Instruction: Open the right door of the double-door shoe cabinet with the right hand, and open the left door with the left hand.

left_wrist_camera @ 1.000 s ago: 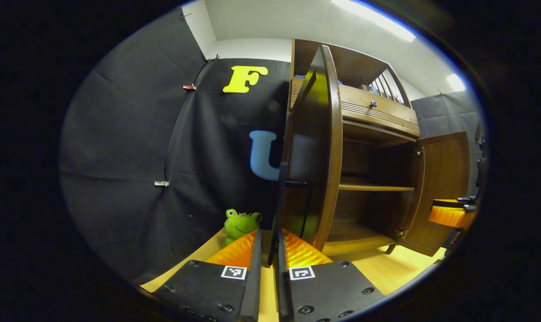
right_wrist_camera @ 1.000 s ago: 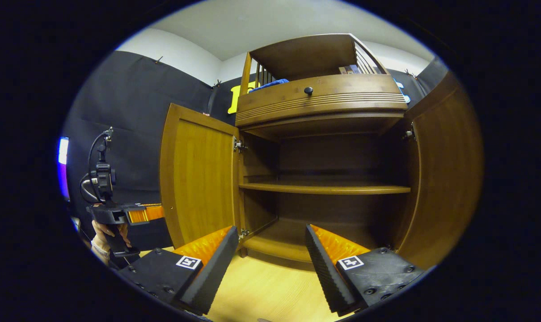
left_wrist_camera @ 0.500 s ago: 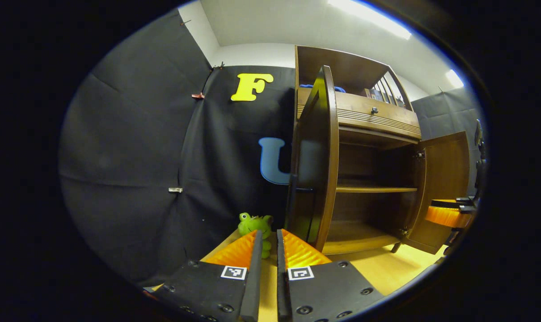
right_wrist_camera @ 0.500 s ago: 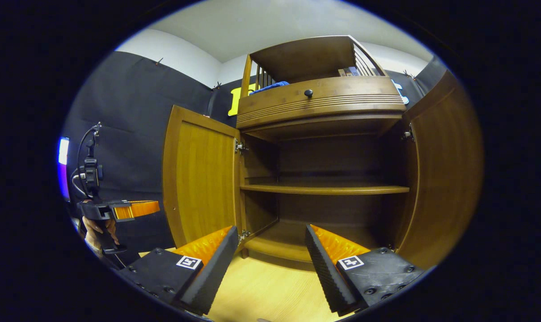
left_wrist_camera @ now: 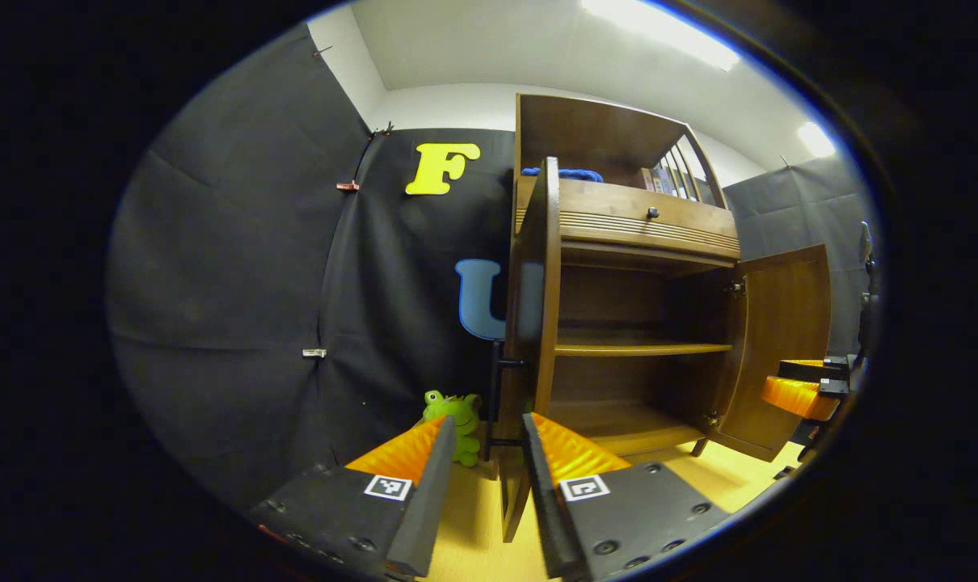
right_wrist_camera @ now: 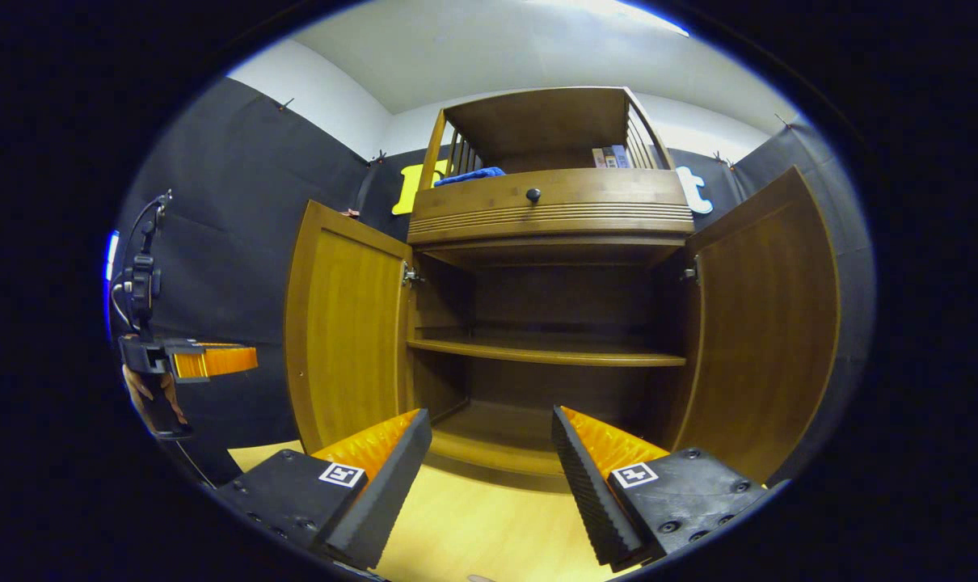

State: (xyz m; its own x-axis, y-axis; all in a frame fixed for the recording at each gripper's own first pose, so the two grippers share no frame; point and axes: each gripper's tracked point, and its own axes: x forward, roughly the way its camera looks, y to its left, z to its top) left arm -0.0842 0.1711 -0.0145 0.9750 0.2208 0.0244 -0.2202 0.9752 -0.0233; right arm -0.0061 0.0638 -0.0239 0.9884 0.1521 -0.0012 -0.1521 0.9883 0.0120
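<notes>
I see both doors hanging wide: the left door (left_wrist_camera: 529, 307) edge-on just ahead of my released left gripper (left_wrist_camera: 485, 440), the right door (right_wrist_camera: 760, 323) right of my spread right gripper (right_wrist_camera: 489, 432). These stiff hinged panels likely swing lightly; the dark bar handle (left_wrist_camera: 497, 400) offers the best hold.

This is a recording booth dressed as a room at home, not a lived-in house. Black cloth (right_wrist_camera: 238, 202) hangs as the walls on the left, far and right sides, pinned up with small clips (left_wrist_camera: 314, 353), and plain white wall shows above it. A bright ceiling light (left_wrist_camera: 659, 28) shines overhead. The home note comes from a wooden shoe cabinet (right_wrist_camera: 550, 210) on a pale wood floor (right_wrist_camera: 473, 533), with 2 open doors, 1 inner shelf (right_wrist_camera: 545, 352) and a railed top. A green plush frog (left_wrist_camera: 453, 414) sits on the floor by the far cloth.
</notes>
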